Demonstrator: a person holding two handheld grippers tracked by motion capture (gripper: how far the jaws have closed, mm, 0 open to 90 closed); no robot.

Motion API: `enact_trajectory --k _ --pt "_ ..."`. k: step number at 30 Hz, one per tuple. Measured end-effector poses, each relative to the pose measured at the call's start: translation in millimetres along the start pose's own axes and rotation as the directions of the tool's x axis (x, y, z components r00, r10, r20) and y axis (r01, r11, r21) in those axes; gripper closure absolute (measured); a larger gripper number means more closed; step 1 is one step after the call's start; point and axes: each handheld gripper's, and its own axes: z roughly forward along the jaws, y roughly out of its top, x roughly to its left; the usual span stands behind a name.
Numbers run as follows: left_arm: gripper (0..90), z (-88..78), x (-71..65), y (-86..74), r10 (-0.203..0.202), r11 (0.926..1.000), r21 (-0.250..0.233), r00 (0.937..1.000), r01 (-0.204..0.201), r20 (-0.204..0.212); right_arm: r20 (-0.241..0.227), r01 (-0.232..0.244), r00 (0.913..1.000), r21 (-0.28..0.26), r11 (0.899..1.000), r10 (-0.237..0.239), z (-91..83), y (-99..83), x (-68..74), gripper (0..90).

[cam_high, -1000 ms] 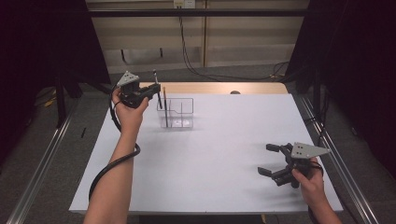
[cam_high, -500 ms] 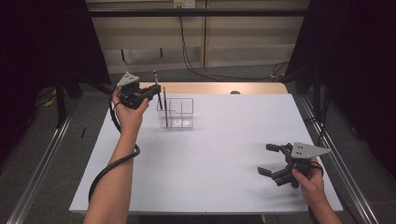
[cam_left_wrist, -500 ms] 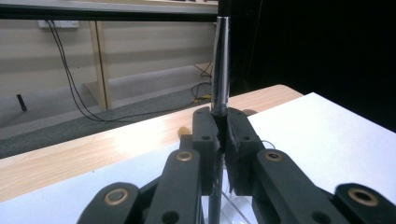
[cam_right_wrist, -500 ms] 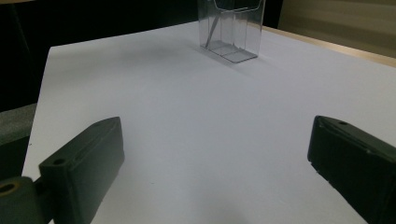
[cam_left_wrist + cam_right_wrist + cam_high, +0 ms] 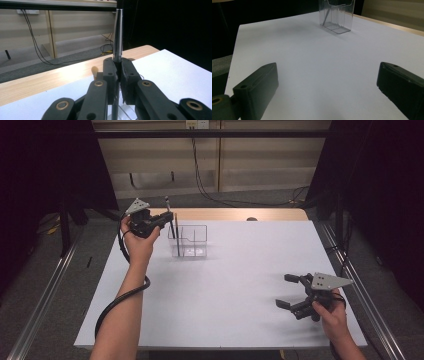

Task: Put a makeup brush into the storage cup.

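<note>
Currently: white table [image 5: 220, 290] | clear holder [image 5: 192, 240] far left on it | right gripper [image 5: 292, 292] near right, low over table, jaws spread, nothing between them | left gripper [image 5: 167, 220] clenched on upright dark pen [image 5: 176, 237], its tip down at holder's left edge

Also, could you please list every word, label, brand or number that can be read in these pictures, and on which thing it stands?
None can be read: there is no legible text on the pen, the clear holder, the white table top or either hand-held gripper.
</note>
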Motion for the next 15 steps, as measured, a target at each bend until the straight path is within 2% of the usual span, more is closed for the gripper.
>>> enact_trajectory --k 15 --pt "83.7 1.8 0.8 -6.7 -0.008 1.0000 0.006 1.0000 0.008 -0.002 -0.003 0.002 1.0000 0.001 1.000 -0.002 0.0 0.2 0.1 3.7"
